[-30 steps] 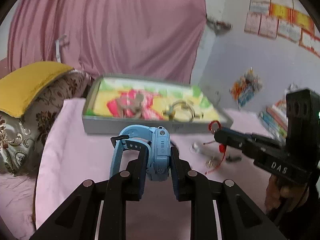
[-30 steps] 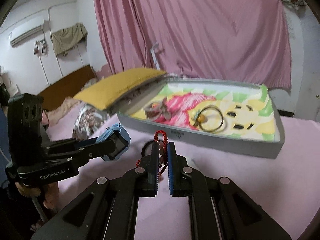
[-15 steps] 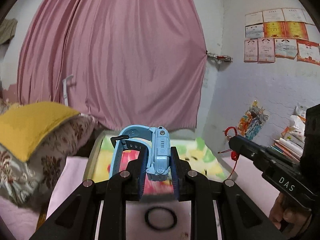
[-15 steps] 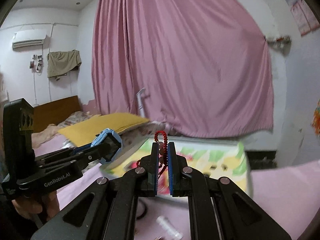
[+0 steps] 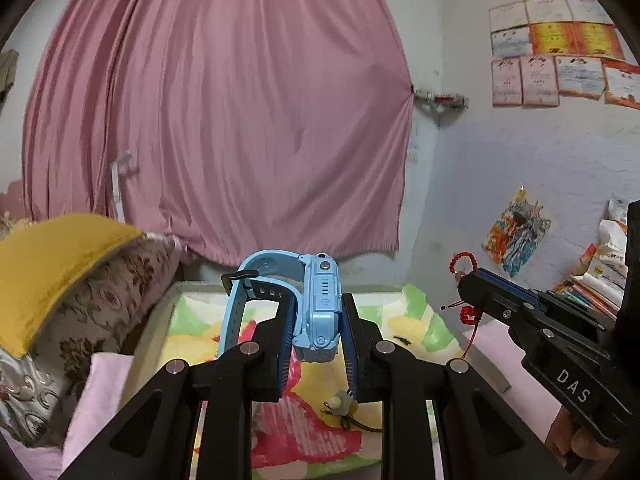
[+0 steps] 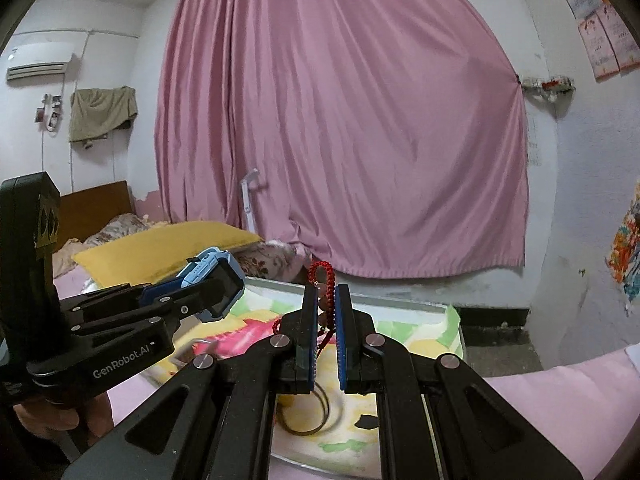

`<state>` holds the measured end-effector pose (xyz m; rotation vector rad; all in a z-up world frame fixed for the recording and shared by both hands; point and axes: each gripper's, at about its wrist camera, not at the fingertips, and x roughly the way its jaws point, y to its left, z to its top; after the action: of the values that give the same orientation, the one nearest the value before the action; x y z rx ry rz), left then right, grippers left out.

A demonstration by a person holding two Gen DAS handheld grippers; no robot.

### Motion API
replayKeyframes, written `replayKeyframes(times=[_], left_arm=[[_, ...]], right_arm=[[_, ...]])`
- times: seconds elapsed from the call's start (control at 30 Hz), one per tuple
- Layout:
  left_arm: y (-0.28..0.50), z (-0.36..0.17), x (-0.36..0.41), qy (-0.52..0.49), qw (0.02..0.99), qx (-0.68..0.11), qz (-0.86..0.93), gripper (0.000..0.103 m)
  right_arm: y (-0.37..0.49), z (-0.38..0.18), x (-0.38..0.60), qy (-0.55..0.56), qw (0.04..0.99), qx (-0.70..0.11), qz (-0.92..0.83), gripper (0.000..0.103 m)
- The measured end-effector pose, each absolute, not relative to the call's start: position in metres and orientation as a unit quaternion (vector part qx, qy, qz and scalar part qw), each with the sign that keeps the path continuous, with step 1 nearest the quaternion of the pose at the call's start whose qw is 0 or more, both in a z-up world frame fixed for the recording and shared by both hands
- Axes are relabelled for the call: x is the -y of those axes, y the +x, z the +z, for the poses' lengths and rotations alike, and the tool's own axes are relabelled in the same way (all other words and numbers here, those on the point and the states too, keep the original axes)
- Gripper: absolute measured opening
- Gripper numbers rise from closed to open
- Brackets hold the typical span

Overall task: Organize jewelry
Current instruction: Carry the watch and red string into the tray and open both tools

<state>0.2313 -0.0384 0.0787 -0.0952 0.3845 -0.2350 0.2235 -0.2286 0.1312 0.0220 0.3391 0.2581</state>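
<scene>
Here, in the left wrist view, the left gripper [image 5: 316, 320] pinches the case of a blue smartwatch [image 5: 316, 304] between its two blue pads, the strap looping out to the left of the jaws, all of it held over a shallow grey tray [image 5: 156, 320] with a bright cartoon-print lining. Below the fingers, on the lining, lies a small charm on a dark ring [image 5: 344, 408], partly hidden by the gripper's linkage. To the right the right gripper [image 5: 466, 280] reaches in over the tray's far right corner, a red beaded bracelet [image 5: 460, 264] looping up from its tip and a red cord dangling beneath. A yellow pillow [image 5: 52, 264] on a floral cushion [image 5: 112, 300] crowds the tray's left side; a pink curtain [image 5: 224, 120] fills the background, with certificates [image 5: 552, 52] on the wall. In the right wrist view, the right gripper [image 6: 327, 316] has its jaws drawn narrow on the red beaded bracelet [image 6: 324, 284], which stands up between the pads above the tray [image 6: 454, 316]. A dark bangle [image 6: 308, 416] lies on the lining beneath, half covered by the fingers. At left the left gripper [image 6: 216, 296] carries the smartwatch [image 6: 212, 276] above the tray's near left edge, a hand [image 6: 60, 412] around its handle.
</scene>
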Motion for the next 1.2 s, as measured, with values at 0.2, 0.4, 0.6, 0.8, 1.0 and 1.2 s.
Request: replayKeyframes(times=[0.2, 0.4, 0.6, 0.8, 1.0, 1.2], left_arm=[[0.258, 0.060, 0.044, -0.046, 0.958, -0.258, -0.119, 0.020], [0.269, 0.050, 0.054, -0.025, 0.944, -0.302, -0.129, 0.021], [0.279, 0.040, 0.064, 0.005, 0.930, -0.343, -0.129, 0.020], [0.284, 0.031, 0.069, 0.024, 0.918, -0.376, -0.126, 0.021], [0.290, 0.021, 0.069, 0.017, 0.906, -0.403, -0.130, 0.021], [0.291, 0.021, 0.066, 0.007, 0.904, -0.407, -0.131, 0.025]], right_arm=[[0.253, 0.112, 0.236, 0.025, 0.967, -0.225, 0.115, 0.007], [0.269, 0.092, 0.242, 0.026, 0.950, -0.292, 0.109, 0.007], [0.286, 0.069, 0.246, 0.035, 0.928, -0.352, 0.121, 0.007], [0.297, 0.049, 0.248, 0.045, 0.909, -0.393, 0.127, 0.007], [0.299, 0.041, 0.245, 0.049, 0.900, -0.412, 0.132, 0.007], [0.301, 0.036, 0.244, 0.055, 0.895, -0.423, 0.134, 0.008]])
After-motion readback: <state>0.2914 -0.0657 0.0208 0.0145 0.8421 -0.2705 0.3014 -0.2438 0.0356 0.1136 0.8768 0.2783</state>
